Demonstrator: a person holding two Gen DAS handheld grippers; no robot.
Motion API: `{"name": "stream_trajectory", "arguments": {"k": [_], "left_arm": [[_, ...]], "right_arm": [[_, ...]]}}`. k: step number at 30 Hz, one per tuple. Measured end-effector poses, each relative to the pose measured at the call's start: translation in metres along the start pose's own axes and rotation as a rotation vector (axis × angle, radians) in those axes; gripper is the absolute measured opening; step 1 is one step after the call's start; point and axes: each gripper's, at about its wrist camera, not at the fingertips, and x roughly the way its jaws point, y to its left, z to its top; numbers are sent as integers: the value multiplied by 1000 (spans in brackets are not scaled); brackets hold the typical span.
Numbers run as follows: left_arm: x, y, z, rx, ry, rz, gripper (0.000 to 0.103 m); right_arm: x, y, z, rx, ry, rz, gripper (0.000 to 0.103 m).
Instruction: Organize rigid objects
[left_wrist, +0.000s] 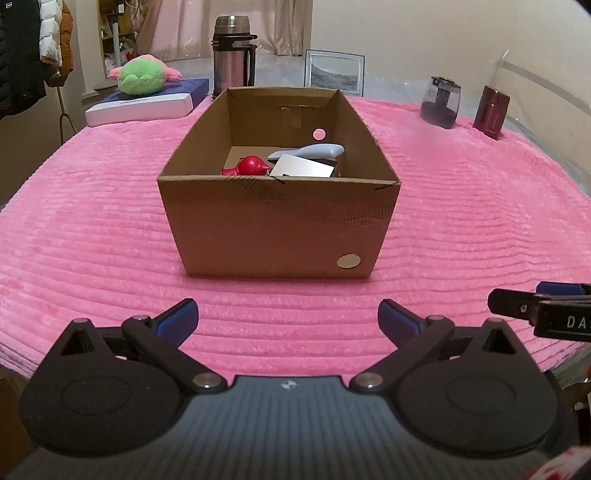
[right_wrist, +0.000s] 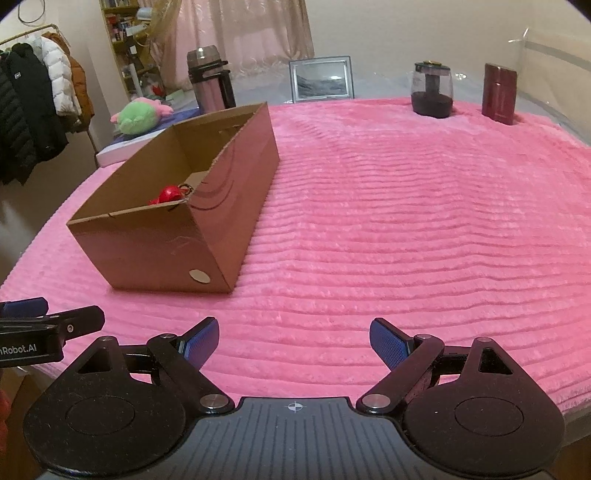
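The left gripper (left_wrist: 287, 317) is hovering over the near edge of the pink ribbed plush-covered counter (right_wrist: 406, 221) with its jaws standing wide apart and nothing between them. The right gripper (right_wrist: 293, 341) is hanging beside it, jaws likewise apart and empty. Ahead, the open brown cardboard box (left_wrist: 273, 229) is sitting toward the counter's left side, already holding a red rounded plastic toy (left_wrist: 251, 166), a pale blue-grey curved handle-shaped item (left_wrist: 317, 149) and a flat white card-like piece (left_wrist: 301, 168). At the far right edge, 2 candidates are waiting well apart from the box: a dark glass jar with a black lid (right_wrist: 432, 90) and a maroon upright rectangular container (right_wrist: 498, 92). Judging by this, the work is sitting between placements. The next move probably calls for a long reach across the counter to the far right edge, with the jaws kept wide for the jar's girth.
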Motion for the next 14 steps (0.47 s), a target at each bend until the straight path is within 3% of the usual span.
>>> {"name": "stream_trajectory", "arguments": {"k": [14], "left_arm": [[4,-4,0,12,0,-23,102]], "right_arm": [[1,-4,-2,12,7,-8,86]]}}
